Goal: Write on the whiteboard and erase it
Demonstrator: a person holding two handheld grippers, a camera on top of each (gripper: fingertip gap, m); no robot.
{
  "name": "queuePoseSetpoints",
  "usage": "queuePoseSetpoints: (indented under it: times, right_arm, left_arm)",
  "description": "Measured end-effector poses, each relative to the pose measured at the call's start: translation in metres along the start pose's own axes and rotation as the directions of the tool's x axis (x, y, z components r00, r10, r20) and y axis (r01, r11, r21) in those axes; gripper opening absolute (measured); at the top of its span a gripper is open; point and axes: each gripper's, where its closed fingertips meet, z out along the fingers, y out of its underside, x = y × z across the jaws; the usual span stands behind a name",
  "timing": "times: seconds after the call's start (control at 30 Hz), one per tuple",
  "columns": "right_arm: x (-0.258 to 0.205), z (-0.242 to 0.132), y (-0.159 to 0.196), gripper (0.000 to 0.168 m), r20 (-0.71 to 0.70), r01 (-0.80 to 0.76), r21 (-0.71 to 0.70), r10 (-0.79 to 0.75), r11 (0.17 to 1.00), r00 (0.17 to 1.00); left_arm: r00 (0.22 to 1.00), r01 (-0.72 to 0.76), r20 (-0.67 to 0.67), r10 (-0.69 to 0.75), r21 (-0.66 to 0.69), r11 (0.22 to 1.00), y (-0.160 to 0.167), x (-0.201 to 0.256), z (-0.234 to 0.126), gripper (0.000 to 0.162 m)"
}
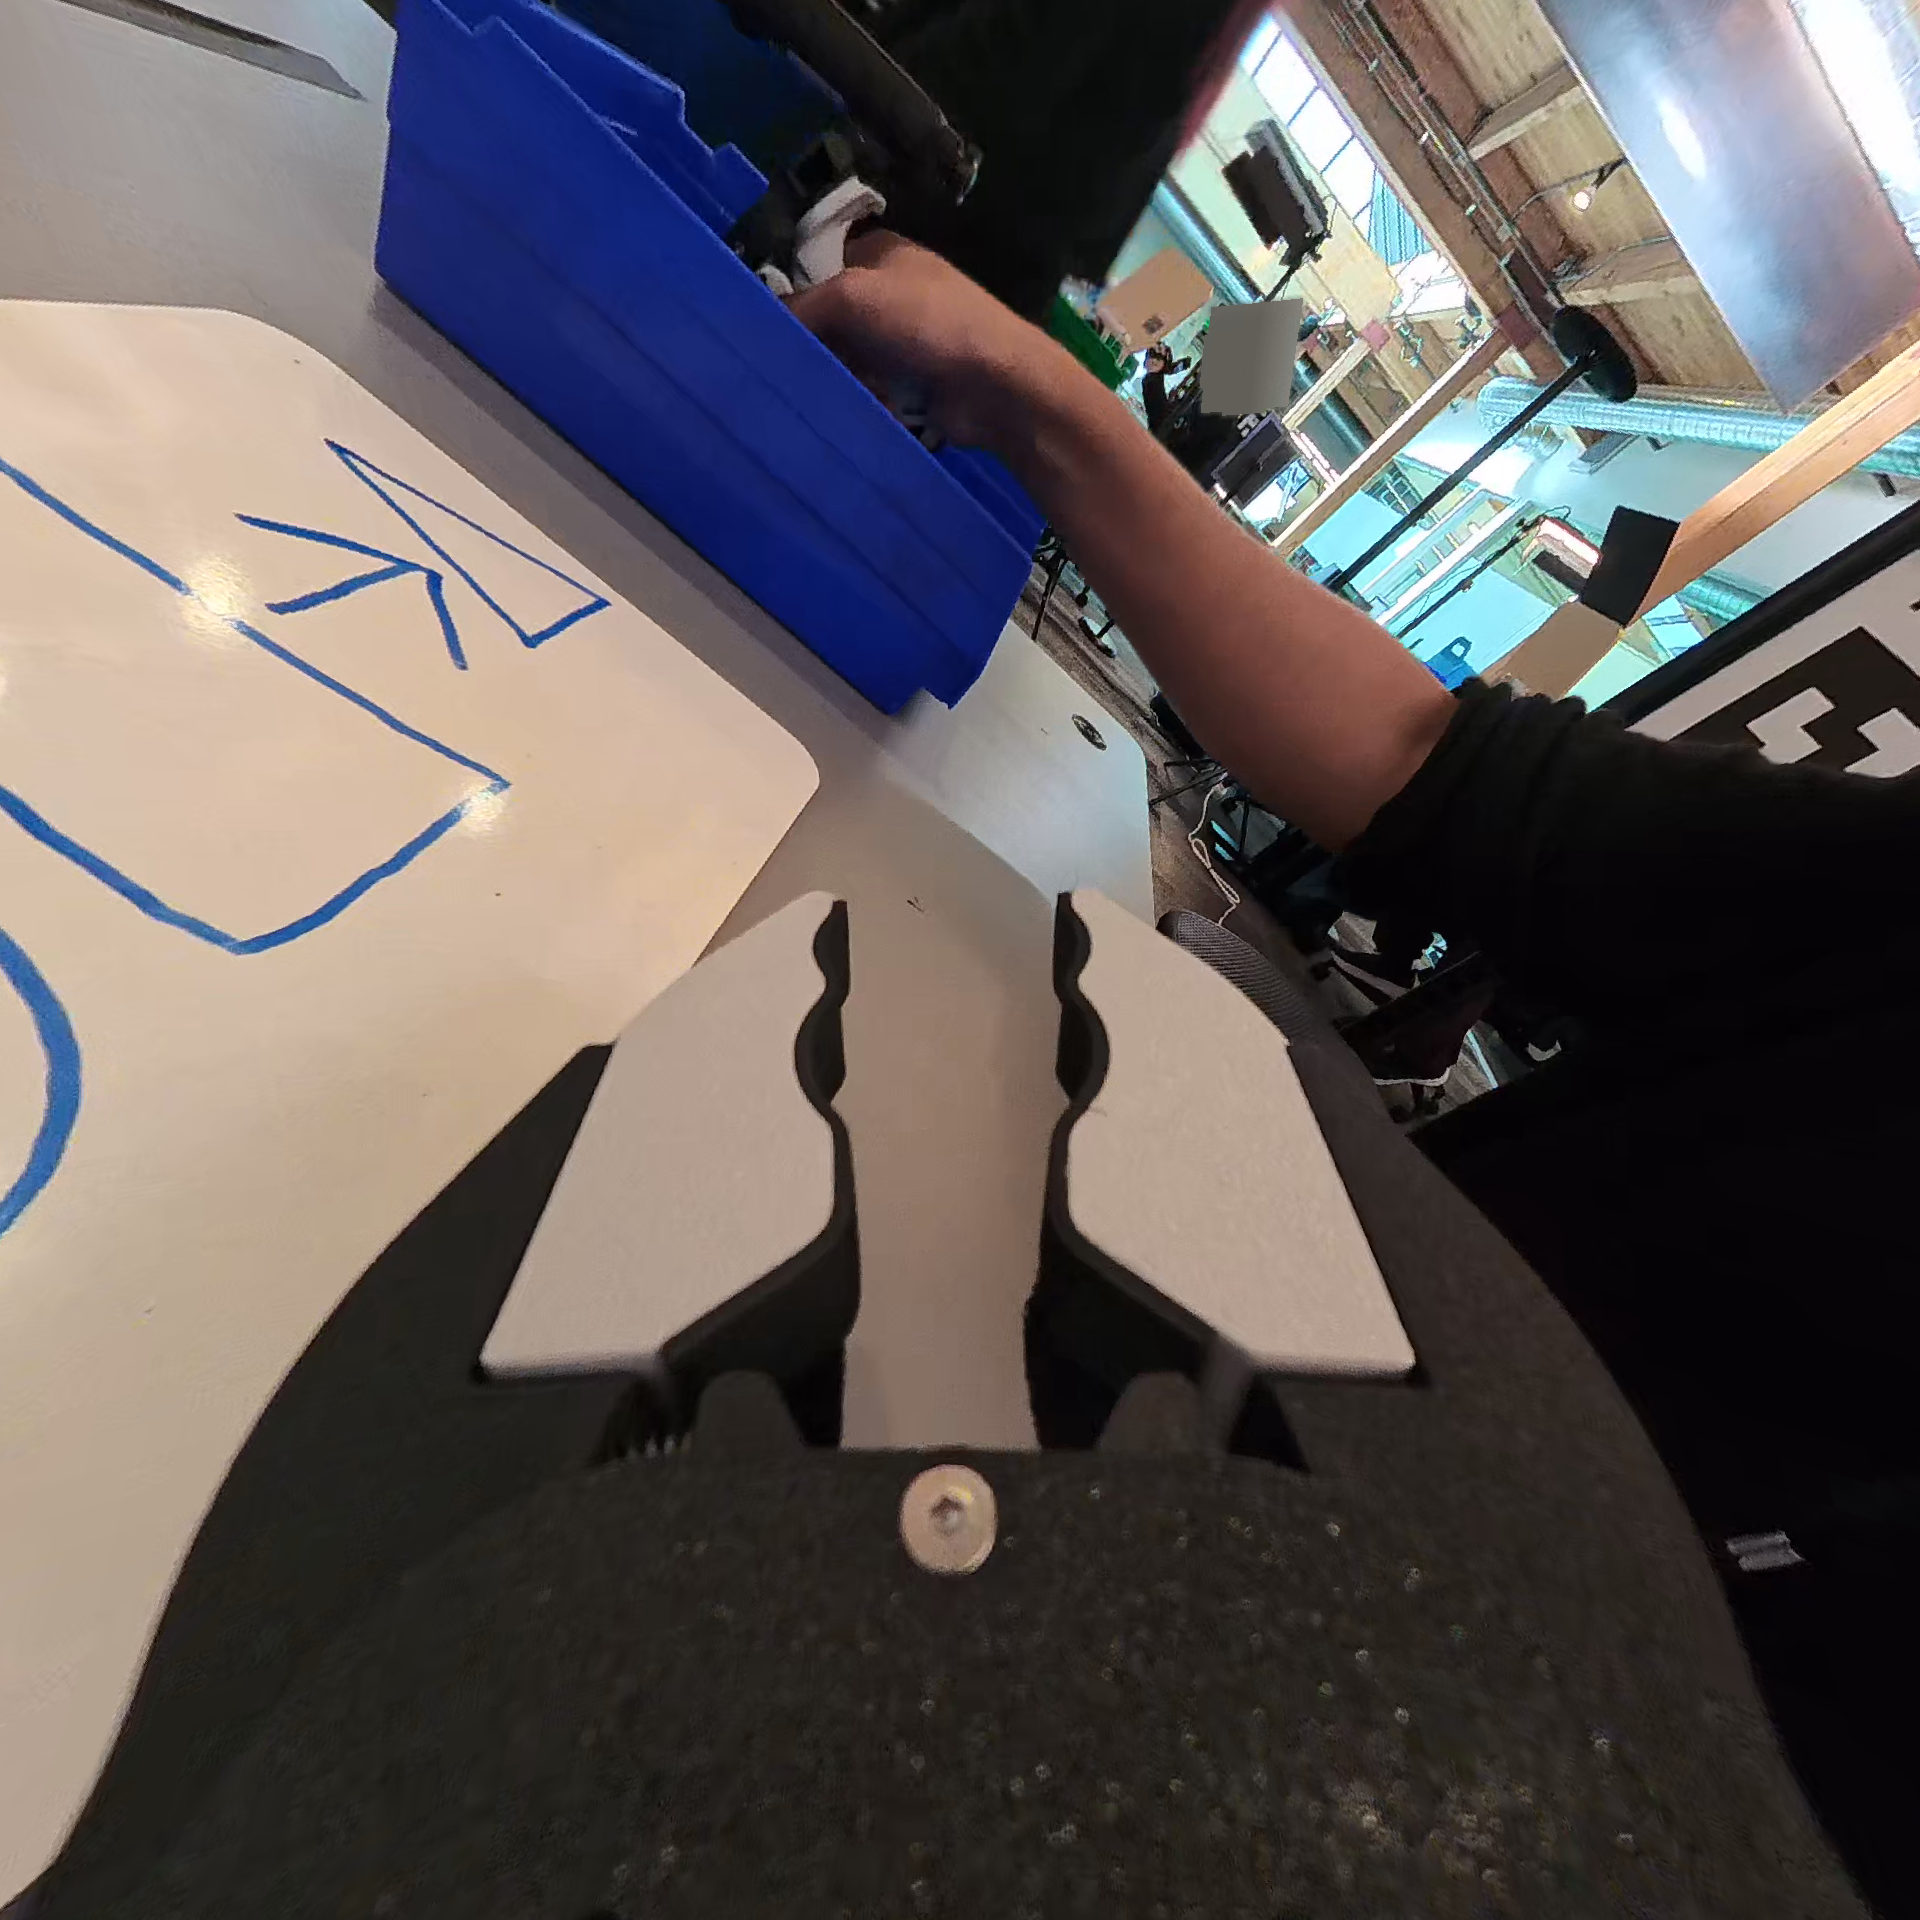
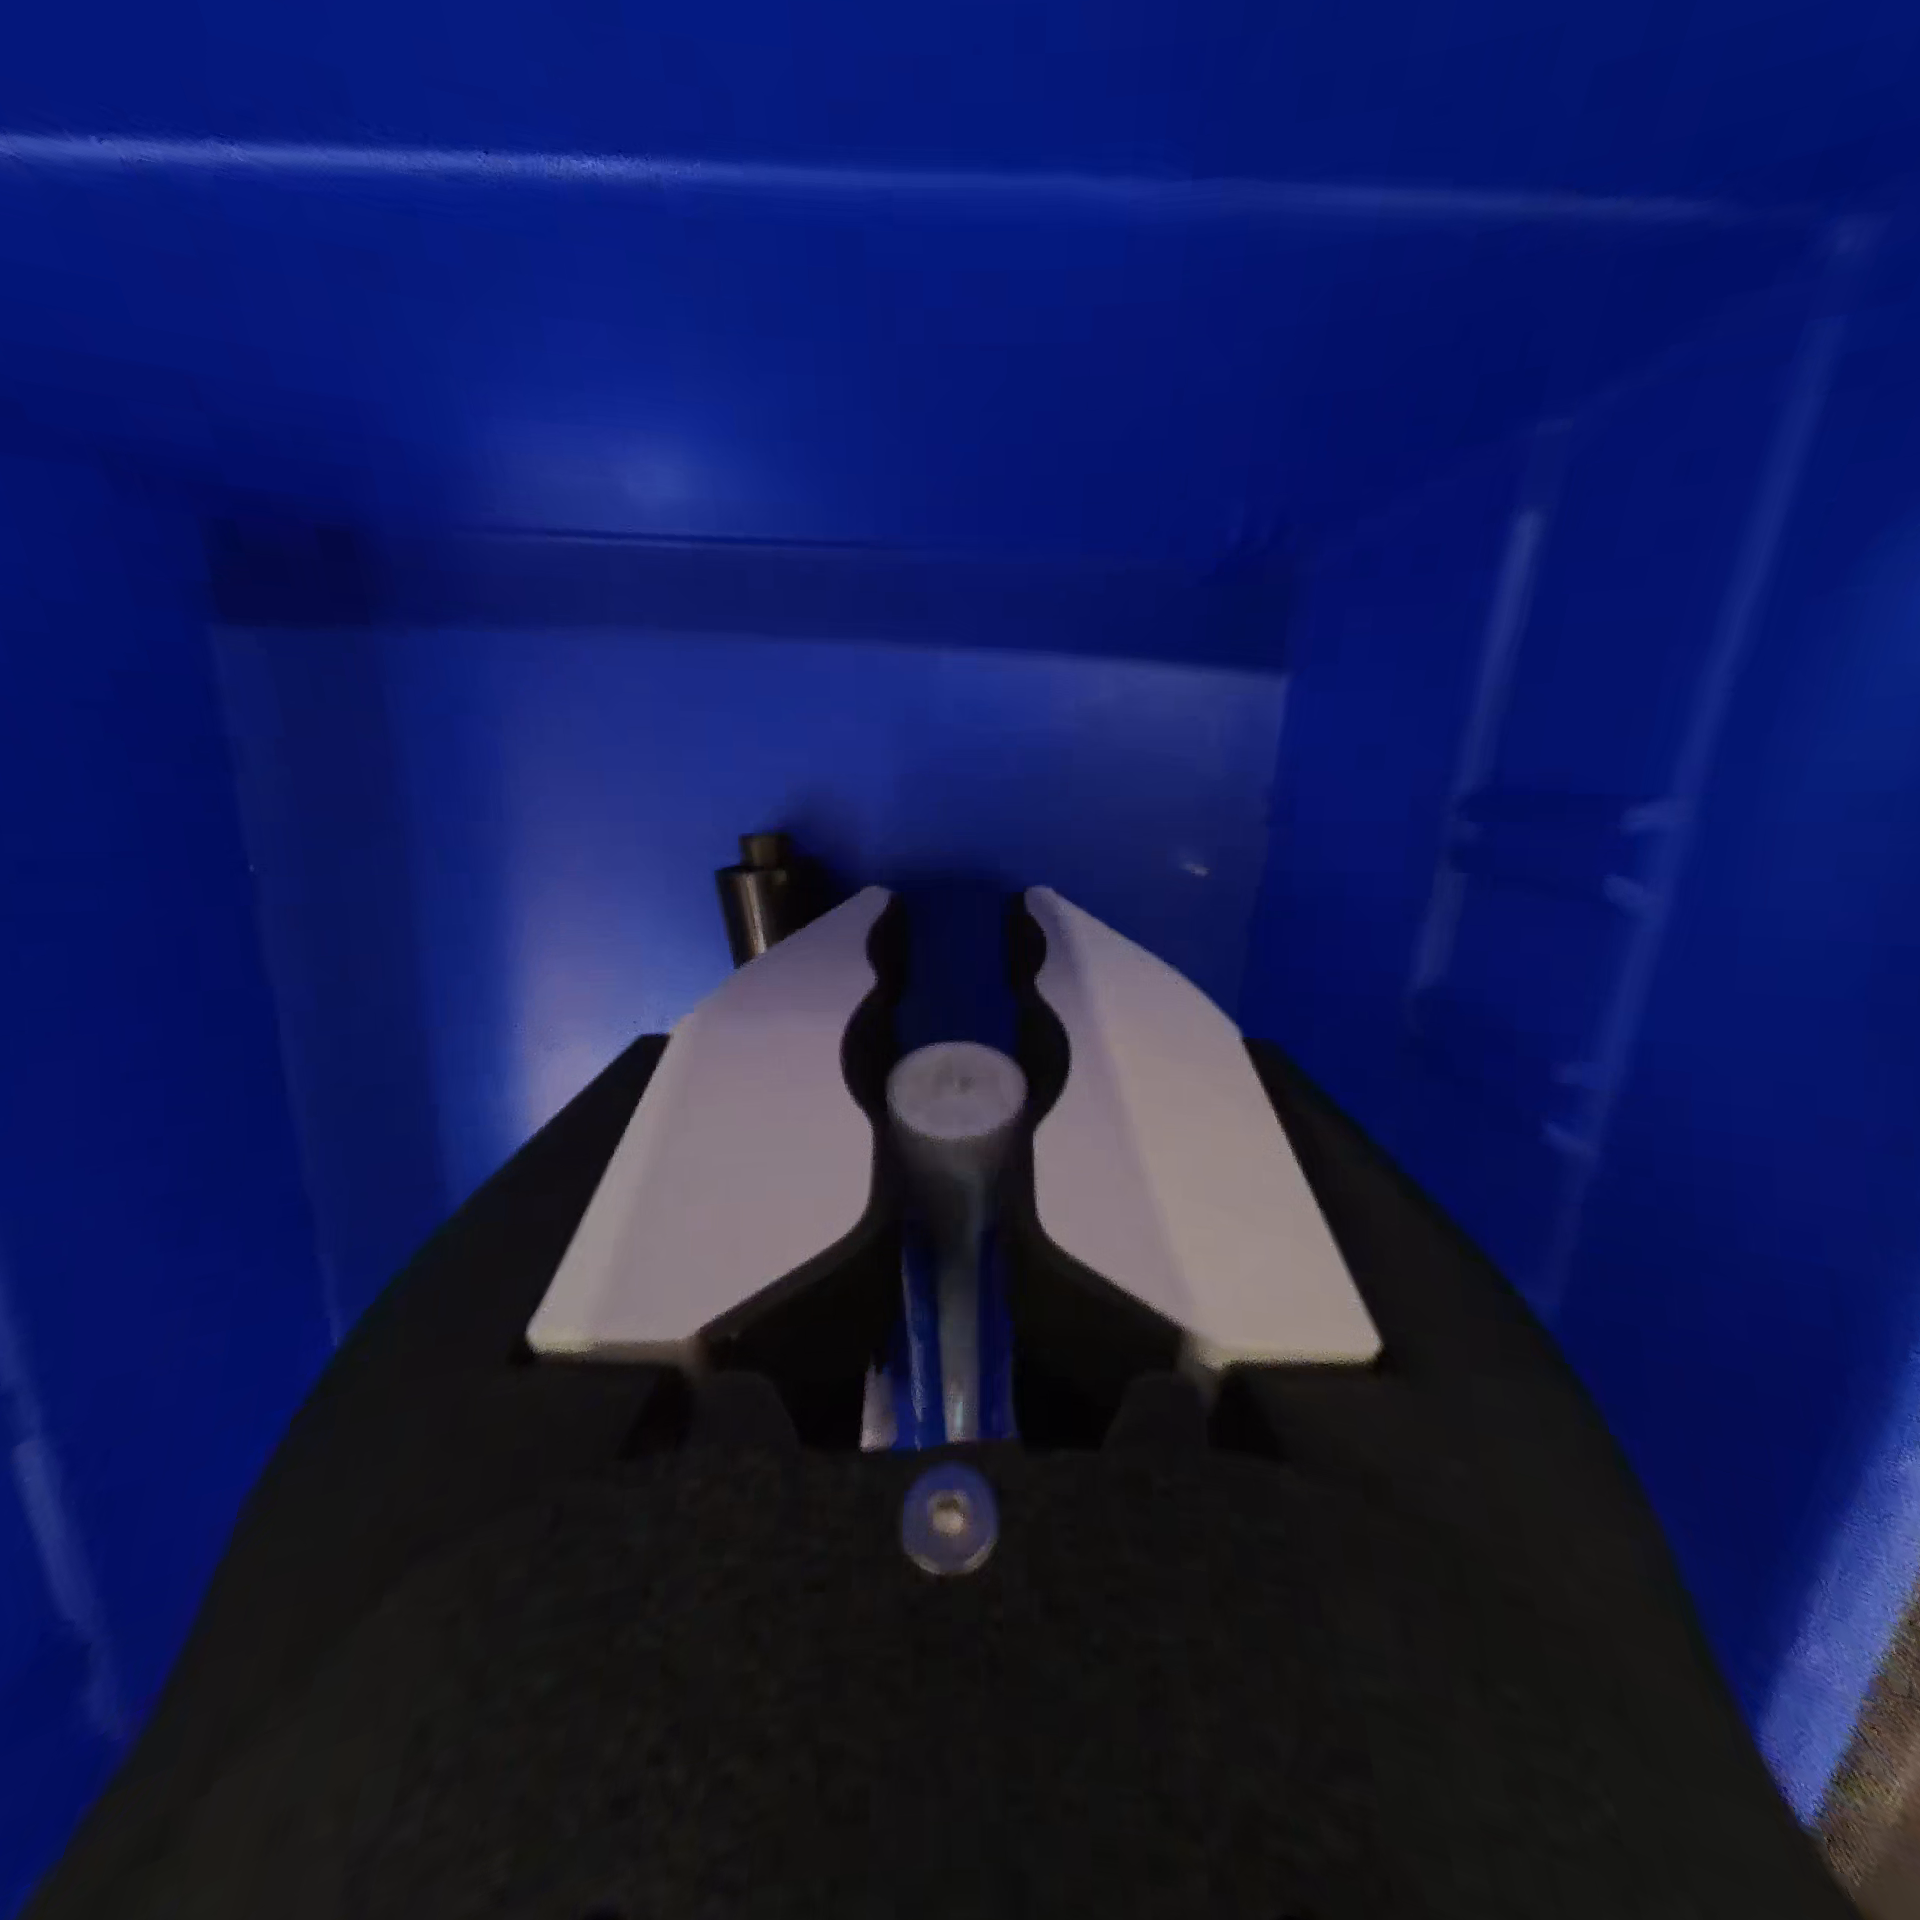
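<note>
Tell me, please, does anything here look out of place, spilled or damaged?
Nothing stands out. The whiteboard lies flat with clean blue strokes, the blue bin sits upright beside it, and the right claw holds a marker inside the bin.

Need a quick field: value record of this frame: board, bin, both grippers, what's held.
whiteboard: flat on the table, blue marker drawings on it, not erased
blue bin: on the table, just beyond the whiteboard
left gripper: open, empty, over the table at the whiteboard's edge
right gripper: inside the blue bin, closed on a marker
marker: held upright between the fingers, end cap facing the camera
other bin contents: dark cylinder on the floor of the bin, left of the gripper
person's arm: reaching into the bin
</note>
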Motion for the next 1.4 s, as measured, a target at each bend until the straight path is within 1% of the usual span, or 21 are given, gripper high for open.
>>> queuePoseSetpoints:
  times: [0.13,0.2,0.27,0.37,0.43,0.5,0.53,0.6,0.63,0.7,0.73,0.83,0.9,0.93,1.0,1.1,1.17,1.2,1.27,1.33,1.4]
  right_arm:
    - [-0.006,-0.005,-0.010,0.029,0.062,-0.008,0.094,0.002,0.996,0.998]
    - [-0.009,-0.029,-0.022,0.032,0.065,0.009,0.214,-0.023,0.977,0.998]
    - [-0.023,-0.070,-0.032,0.033,0.068,0.056,0.371,-0.088,0.927,0.994]
    - [-0.070,-0.143,-0.021,0.038,0.097,0.129,0.609,-0.234,0.783,0.967]
    - [-0.117,-0.181,0.007,0.039,0.144,0.136,0.742,-0.355,0.656,0.924]
    - [-0.155,-0.199,0.045,0.039,0.170,0.108,0.825,-0.426,0.555,0.889]
    - [-0.168,-0.199,0.064,0.038,0.180,0.085,0.846,-0.432,0.526,0.884]
    - [-0.190,-0.187,0.099,0.037,0.209,0.041,0.857,-0.420,0.513,0.883]
    - [-0.201,-0.181,0.115,0.037,0.223,0.023,0.860,-0.415,0.510,0.882]
    - [-0.219,-0.173,0.146,0.037,0.233,-0.006,0.876,-0.413,0.482,0.880]
    - [-0.225,-0.167,0.159,0.035,0.220,-0.003,0.885,-0.412,0.465,0.885]
    - [-0.246,-0.160,0.184,0.034,0.220,0.044,0.870,-0.465,0.492,0.857]
    - [-0.251,-0.168,0.185,0.033,0.207,0.040,0.897,-0.498,0.440,0.842]
    - [-0.251,-0.166,0.185,0.033,0.205,0.048,0.894,-0.503,0.445,0.839]
    - [-0.250,-0.158,0.186,0.033,0.227,0.052,0.874,-0.501,0.483,0.835]
    - [-0.249,-0.154,0.185,0.033,0.287,0.010,0.851,-0.481,0.525,0.828]
    - [-0.249,-0.154,0.185,0.033,0.299,0.000,0.850,-0.483,0.527,0.823]
    - [-0.250,-0.153,0.186,0.033,0.293,0.009,0.849,-0.486,0.528,0.823]
    - [-0.252,-0.152,0.187,0.033,0.284,0.028,0.849,-0.499,0.528,0.819]
    - [-0.256,-0.151,0.189,0.033,0.292,0.032,0.845,-0.511,0.534,0.808]
    - [-0.259,-0.151,0.191,0.033,0.313,0.023,0.841,-0.519,0.541,0.795]
  left_arm:
    - [1.000,0.005,0.003,-0.005,0.004,1.000,0.000,-0.002,-0.001,0.037]
    - [1.000,0.008,0.005,-0.008,0.009,1.000,-0.001,-0.003,-0.003,0.037]
    - [1.000,0.007,0.014,-0.007,0.016,1.000,-0.002,-0.003,-0.005,0.037]
    - [0.999,-0.004,0.043,0.002,0.034,0.999,-0.004,-0.002,-0.014,0.038]
    - [0.995,-0.023,0.102,0.017,0.057,0.998,-0.003,-0.003,-0.024,0.038]
    - [0.982,-0.049,0.183,0.034,0.077,0.996,0.001,-0.006,-0.036,0.038]
    - [0.965,-0.063,0.260,0.040,0.083,0.995,0.003,-0.012,-0.044,0.038]
    - [0.899,-0.091,0.435,0.043,0.091,0.992,0.010,-0.027,-0.064,0.038]
    - [0.853,-0.105,0.520,0.046,0.083,0.991,0.015,-0.035,-0.074,0.038]
    - [0.714,-0.111,0.698,0.048,0.046,0.993,0.029,-0.055,-0.100,0.038]
    - [0.660,-0.113,0.750,0.052,0.031,0.993,0.035,-0.060,-0.109,0.038]
    - [0.572,-0.112,0.818,0.051,0.016,0.994,0.041,-0.068,-0.126,0.041]
    - [0.544,-0.105,0.838,0.033,0.029,0.994,0.041,-0.073,-0.132,0.041]
    - [0.537,-0.096,0.843,0.018,0.039,0.995,0.042,-0.075,-0.134,0.042]
    - [0.529,-0.075,0.848,-0.002,0.048,0.996,0.044,-0.079,-0.134,0.044]
    - [0.477,-0.058,0.878,-0.024,0.059,0.997,0.040,-0.092,-0.136,0.049]
    - [0.412,-0.061,0.911,-0.024,0.054,0.997,0.020,-0.109,-0.139,0.057]
    - [0.363,-0.063,0.932,-0.014,0.039,0.997,0.008,-0.119,-0.143,0.062]
    - [0.283,-0.071,0.959,-0.012,0.034,0.997,-0.020,-0.142,-0.149,0.063]
    - [0.241,-0.046,0.970,-0.028,0.040,0.998,-0.041,-0.167,-0.149,0.063]
    - [0.197,-0.008,0.979,-0.046,0.048,0.999,-0.052,-0.190,-0.150,0.063]
